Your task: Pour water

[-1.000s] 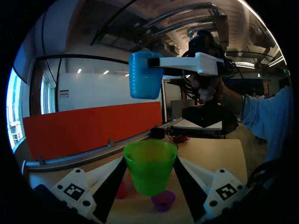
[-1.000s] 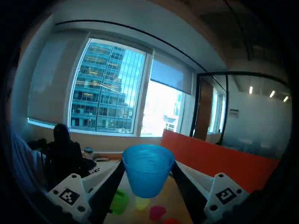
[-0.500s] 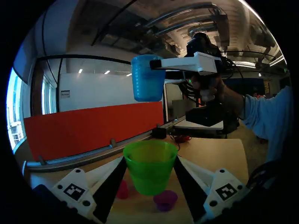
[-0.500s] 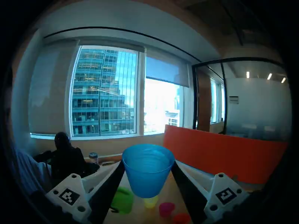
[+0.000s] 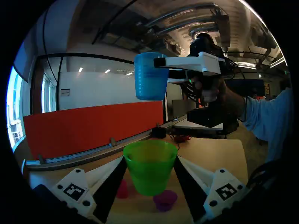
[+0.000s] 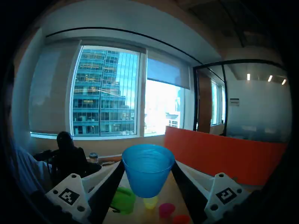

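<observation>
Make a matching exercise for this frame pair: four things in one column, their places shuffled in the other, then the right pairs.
Things
1. blue cup
2. green cup
3. purple cup
4. orange panel

Places
A. sitting on the table
B. gripped between the fingers of the left gripper
C. running along the table's far edge
D. gripped between the fingers of the right gripper, raised in the air

Pairs: 1-D, 2-B, 3-A, 4-C
</observation>
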{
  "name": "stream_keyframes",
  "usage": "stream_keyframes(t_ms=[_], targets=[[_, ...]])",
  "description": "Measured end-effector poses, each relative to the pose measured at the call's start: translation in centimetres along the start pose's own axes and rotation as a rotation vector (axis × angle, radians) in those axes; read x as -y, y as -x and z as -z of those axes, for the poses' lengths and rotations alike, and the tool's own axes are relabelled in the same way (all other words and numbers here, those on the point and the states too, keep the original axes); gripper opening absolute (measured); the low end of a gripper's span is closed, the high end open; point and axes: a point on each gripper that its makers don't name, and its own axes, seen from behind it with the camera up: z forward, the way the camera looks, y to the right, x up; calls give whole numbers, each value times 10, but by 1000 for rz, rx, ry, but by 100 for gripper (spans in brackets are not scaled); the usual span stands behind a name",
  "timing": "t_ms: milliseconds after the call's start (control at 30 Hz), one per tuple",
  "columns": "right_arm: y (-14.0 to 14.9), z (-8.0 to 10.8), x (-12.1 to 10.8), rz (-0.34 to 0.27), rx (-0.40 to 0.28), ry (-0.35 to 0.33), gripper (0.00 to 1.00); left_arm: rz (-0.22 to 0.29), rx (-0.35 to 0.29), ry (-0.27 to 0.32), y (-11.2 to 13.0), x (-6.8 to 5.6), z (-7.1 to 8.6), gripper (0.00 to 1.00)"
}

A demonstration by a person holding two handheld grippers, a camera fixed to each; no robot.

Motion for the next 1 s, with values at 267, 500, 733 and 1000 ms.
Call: stream_keyframes(t_ms=[267, 500, 733, 1000], targets=[[9, 7, -9, 0, 3, 17, 91, 5, 26, -5, 8, 7, 2, 85], [40, 23, -24, 33, 47, 62, 91, 4, 68, -22, 26, 19, 4, 85], [74, 45, -37, 56, 87, 93, 91, 5, 111, -41, 45, 31, 10, 85], [107, 70, -46, 45, 112, 120, 91, 10, 161, -57, 69, 41, 20, 85]])
